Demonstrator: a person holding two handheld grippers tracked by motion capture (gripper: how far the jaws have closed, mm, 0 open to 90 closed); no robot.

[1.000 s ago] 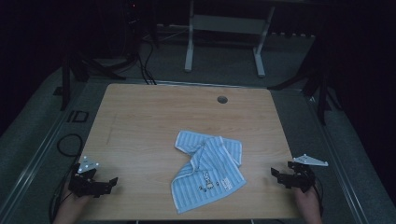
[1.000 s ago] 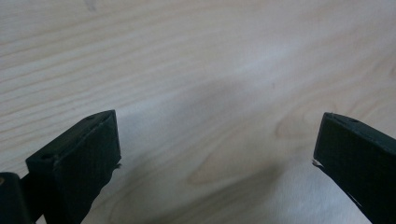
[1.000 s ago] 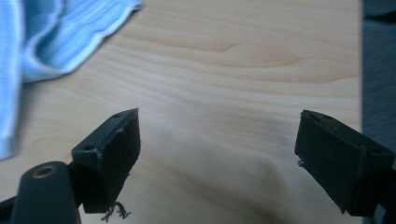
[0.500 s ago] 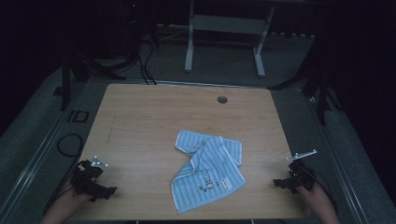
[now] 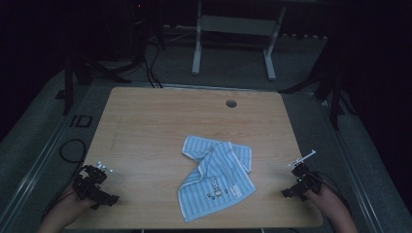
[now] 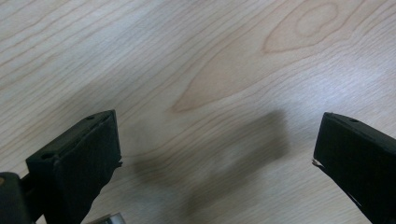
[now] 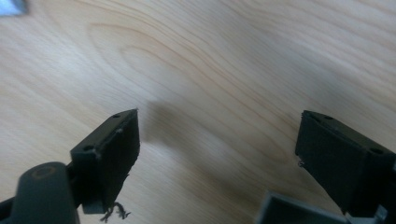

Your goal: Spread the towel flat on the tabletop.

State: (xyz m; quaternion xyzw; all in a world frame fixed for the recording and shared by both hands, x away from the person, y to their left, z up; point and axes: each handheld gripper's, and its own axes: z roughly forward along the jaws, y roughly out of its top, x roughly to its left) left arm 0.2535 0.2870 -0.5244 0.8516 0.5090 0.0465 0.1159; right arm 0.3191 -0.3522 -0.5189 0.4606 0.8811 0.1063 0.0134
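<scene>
Towel (image 5: 216, 177) lies crumpled at mid-table, untouched and unmoved. Both grippers have drawn back toward the near corners — left gripper (image 5: 104, 196) and right gripper (image 5: 290, 190) well apart from it, each with jaws spread wide over bare table (image 6: 224, 56), holding nothing — likely a pause.

towel (image 5: 217, 175): light blue, white stripes, small dark print | table (image 5: 145, 126): pale wood grain | left gripper (image 6: 215, 154): black jaws | right gripper (image 7: 219, 154): black jaws
</scene>
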